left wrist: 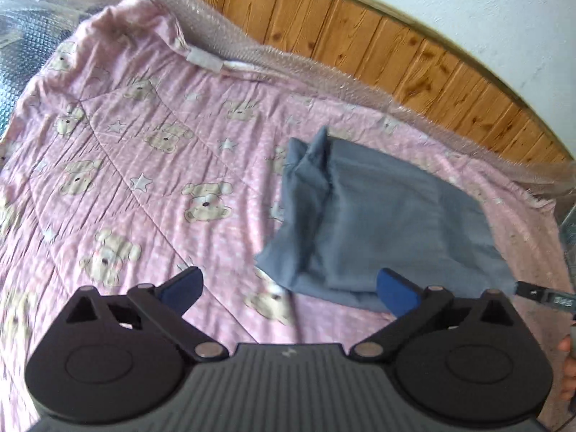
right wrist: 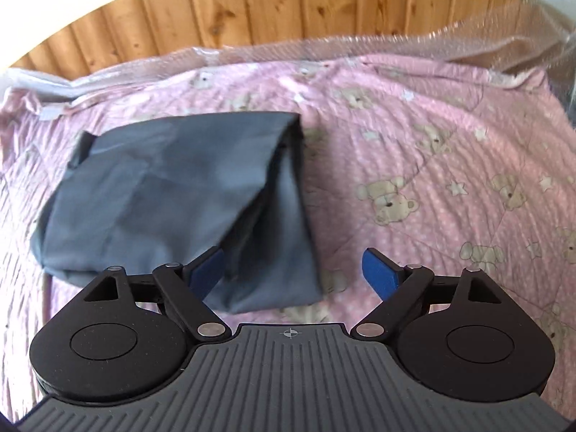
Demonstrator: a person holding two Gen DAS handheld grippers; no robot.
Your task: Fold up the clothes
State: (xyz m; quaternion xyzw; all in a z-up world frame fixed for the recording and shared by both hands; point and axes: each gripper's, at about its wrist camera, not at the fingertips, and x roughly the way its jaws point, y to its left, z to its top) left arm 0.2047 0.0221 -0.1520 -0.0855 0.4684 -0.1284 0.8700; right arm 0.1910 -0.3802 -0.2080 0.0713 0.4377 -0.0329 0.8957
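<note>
A grey-blue garment (left wrist: 381, 216) lies folded in a loose rectangle on a pink bear-print quilt (left wrist: 144, 151). In the left wrist view my left gripper (left wrist: 289, 286) is open and empty, hovering just short of the garment's near left corner. In the right wrist view the same garment (right wrist: 172, 194) lies ahead and to the left. My right gripper (right wrist: 293, 270) is open and empty, its left finger (right wrist: 207, 270) over the garment's near edge. The tip of the right gripper (left wrist: 540, 293) shows at the right edge of the left wrist view.
Clear bubble wrap (left wrist: 223, 39) lines the quilt's far edge against a wooden plank headboard (left wrist: 378, 39). The headboard also shows in the right wrist view (right wrist: 288, 3), with bubble wrap (right wrist: 468, 36) along it. Bare quilt (right wrist: 450, 165) spreads to the garment's right.
</note>
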